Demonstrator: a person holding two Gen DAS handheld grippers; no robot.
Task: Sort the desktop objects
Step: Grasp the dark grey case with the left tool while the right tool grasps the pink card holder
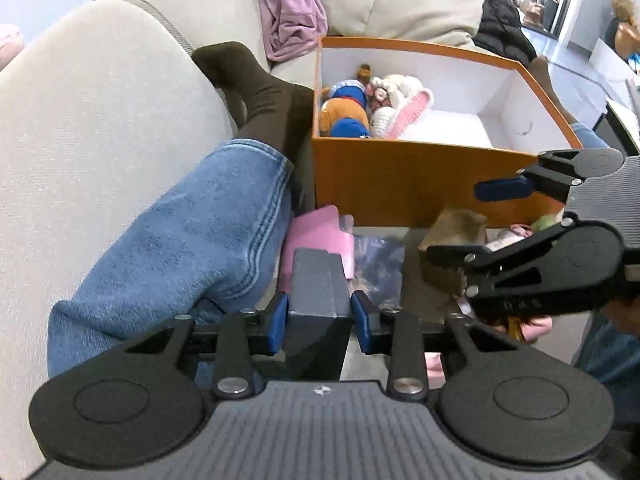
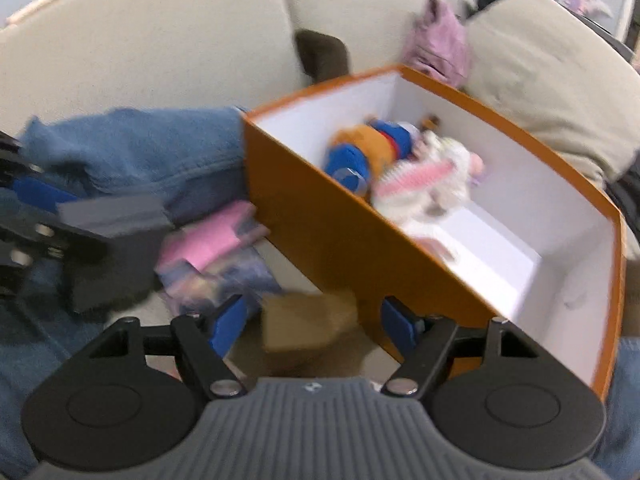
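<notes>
we see left claw (image 1: 319,322) clamped on a grey block (image 1: 318,292); right claw (image 2: 316,326) wide open, empty, beside orange box (image 2: 340,240).

Both wrist views look steeply down, close, sharing the orange box (image 1: 404,184).

You get bright, even indoor light and soft shadows. Your left wrist view is sharp; your right wrist view is motion-blurred, smearing the orange box (image 2: 420,216). Both fisheye views bend and darken at the corners.
</notes>
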